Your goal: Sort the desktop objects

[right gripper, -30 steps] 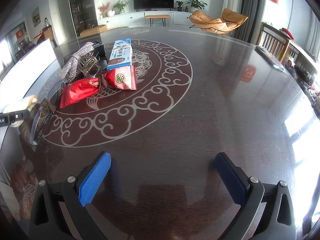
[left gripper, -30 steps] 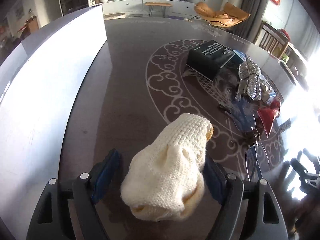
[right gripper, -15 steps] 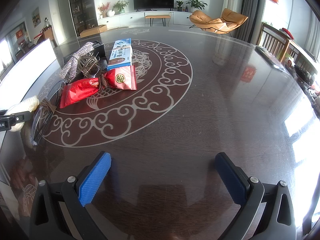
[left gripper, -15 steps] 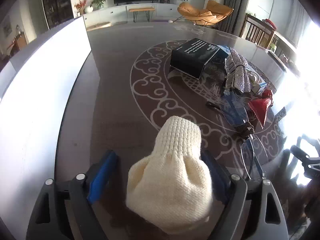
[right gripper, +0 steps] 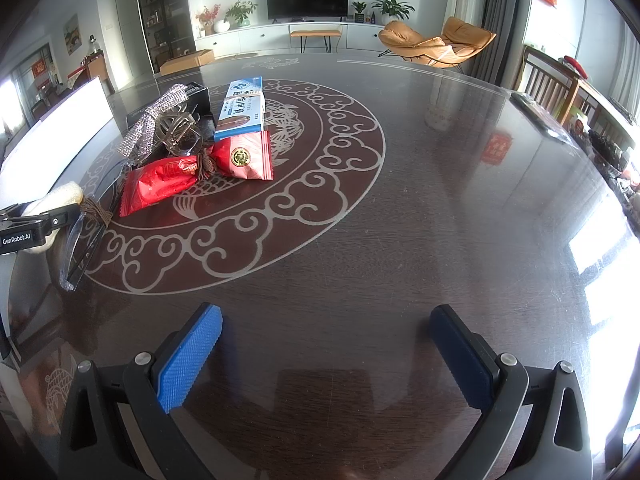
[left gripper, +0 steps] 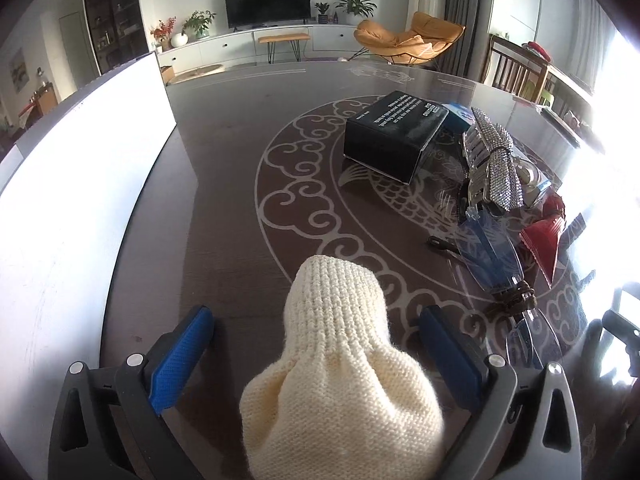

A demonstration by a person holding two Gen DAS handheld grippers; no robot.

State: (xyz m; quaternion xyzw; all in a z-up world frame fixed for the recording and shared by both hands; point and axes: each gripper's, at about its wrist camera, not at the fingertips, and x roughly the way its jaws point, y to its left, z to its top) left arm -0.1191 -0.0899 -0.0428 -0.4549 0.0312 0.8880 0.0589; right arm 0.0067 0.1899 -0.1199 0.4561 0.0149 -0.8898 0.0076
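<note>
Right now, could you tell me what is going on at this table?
A person is sorting desktop objects with two handheld grippers. The left gripper is open around a cream knitted hat lying between its fingers on the table. The right gripper is open and empty. Snack packets, a black box and other items sit piled nearby.

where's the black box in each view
Left wrist: the black box lies right of centre in the upper half, on the table's ring pattern, left of the glitter bow.
Right wrist: the box shows only as a dark corner at upper left, behind the bow and left of the blue carton.
Shared landmark: the glitter bow, beside the box in both.
</note>
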